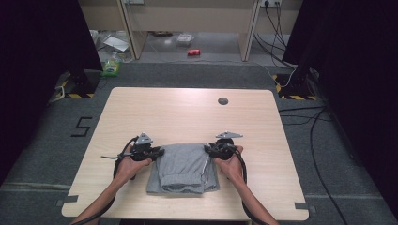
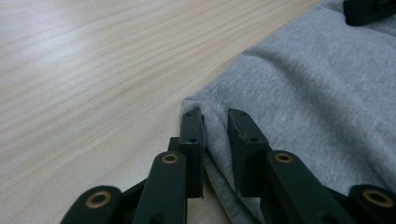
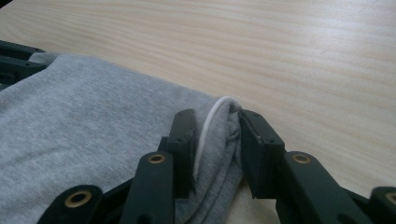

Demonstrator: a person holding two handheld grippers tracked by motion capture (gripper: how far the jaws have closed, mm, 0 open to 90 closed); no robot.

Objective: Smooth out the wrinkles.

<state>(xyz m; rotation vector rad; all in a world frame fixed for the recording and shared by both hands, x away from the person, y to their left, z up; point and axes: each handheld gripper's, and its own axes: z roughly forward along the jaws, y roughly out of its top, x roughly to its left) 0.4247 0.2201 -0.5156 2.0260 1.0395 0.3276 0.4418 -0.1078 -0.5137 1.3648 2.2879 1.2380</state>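
Grey folded garment (image 1: 184, 168) between both tools' jaws

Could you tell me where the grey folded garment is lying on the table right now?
In the high view the grey garment lies near the table's front edge, about midway across, between the left tongs and the right tongs.
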